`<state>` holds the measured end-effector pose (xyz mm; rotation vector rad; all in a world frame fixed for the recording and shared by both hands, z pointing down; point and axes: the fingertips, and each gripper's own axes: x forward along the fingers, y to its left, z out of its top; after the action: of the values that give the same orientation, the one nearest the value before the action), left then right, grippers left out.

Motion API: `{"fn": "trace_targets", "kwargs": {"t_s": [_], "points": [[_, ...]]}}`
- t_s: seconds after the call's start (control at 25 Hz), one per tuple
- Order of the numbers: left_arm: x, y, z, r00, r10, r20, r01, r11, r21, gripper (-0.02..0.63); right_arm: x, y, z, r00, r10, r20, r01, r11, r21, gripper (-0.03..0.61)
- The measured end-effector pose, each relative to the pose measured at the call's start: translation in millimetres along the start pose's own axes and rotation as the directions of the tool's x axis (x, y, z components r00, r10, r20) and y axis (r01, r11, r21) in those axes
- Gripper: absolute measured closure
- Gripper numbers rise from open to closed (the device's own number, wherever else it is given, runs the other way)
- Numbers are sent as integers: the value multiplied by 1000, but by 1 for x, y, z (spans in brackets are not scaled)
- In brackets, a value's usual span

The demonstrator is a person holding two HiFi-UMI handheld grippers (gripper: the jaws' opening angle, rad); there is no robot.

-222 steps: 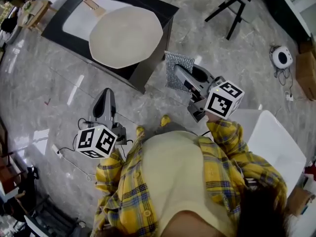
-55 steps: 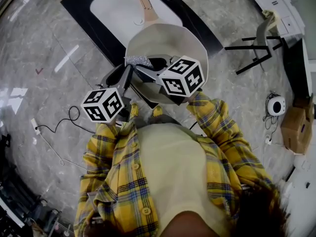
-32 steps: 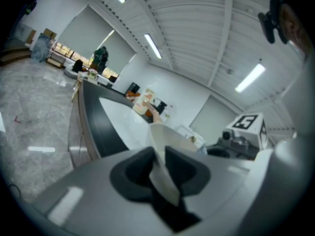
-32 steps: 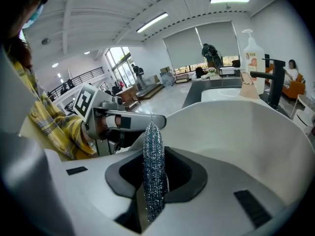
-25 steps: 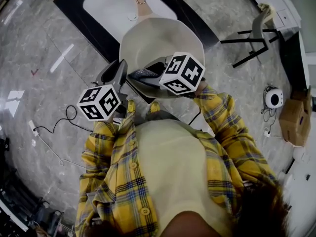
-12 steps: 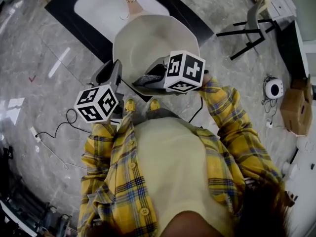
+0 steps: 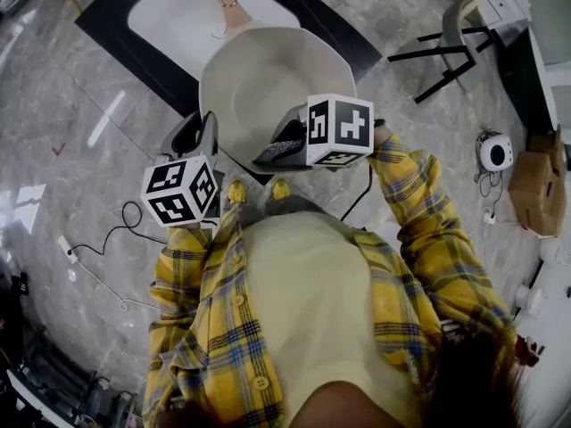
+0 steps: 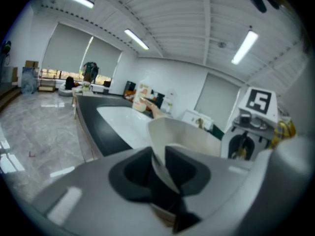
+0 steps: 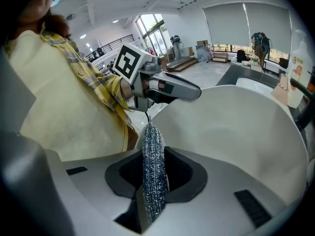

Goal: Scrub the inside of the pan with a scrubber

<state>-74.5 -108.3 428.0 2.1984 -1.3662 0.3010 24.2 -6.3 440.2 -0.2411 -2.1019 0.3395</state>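
Observation:
A cream pan (image 7: 268, 74) with a copper handle (image 7: 223, 5) lies tilted over the black counter. My left gripper (image 7: 207, 134) is shut on the pan's near left rim; in the left gripper view the thin rim (image 8: 162, 163) runs between the jaws of that gripper (image 8: 165, 173). My right gripper (image 7: 284, 145) is shut on a silver mesh scrubber (image 7: 275, 152) at the pan's near inner wall. In the right gripper view the scrubber (image 9: 155, 173) stands upright in that gripper (image 9: 153, 183), with the pan's inside (image 9: 236, 132) right beside it and the left gripper (image 9: 165, 88) beyond.
The counter holds a white sink (image 7: 169, 16). A black-legged chair (image 7: 446, 34), a round white device (image 7: 495, 152) and a cardboard box (image 7: 537, 185) stand to the right on the marble floor. A cable (image 7: 98, 266) trails at the left. Bottles (image 8: 140, 97) stand behind the sink.
The right gripper has brought the scrubber from beside the counter into the pan. Over the last second it slid slightly toward the near rim. The left gripper has come to hold the rim.

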Motion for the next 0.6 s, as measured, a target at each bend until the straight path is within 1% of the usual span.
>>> {"fn": "trace_targets", "kwargs": {"t_s": [0.2,0.32,0.44,0.6], "points": [[0,0,-1,1000,19,-6,-18,999,46,537,-3,2,-11,999,-1,-53,0,1000,-23,492],[-1,-1,-1,1000,23,-13,-22,998,65,537,-7,2,-21,994,-7,-111,3,999,-39,492],[0,-1,0,999,31,-23,-29,996,85,536,-12,-4,-33,982,-25,-188,15,998,-56,492],[1,-2,-1,998,46,-41,-41,992,115,535,-18,-15,-47,957,-61,-283,40,996,-81,492]]}}
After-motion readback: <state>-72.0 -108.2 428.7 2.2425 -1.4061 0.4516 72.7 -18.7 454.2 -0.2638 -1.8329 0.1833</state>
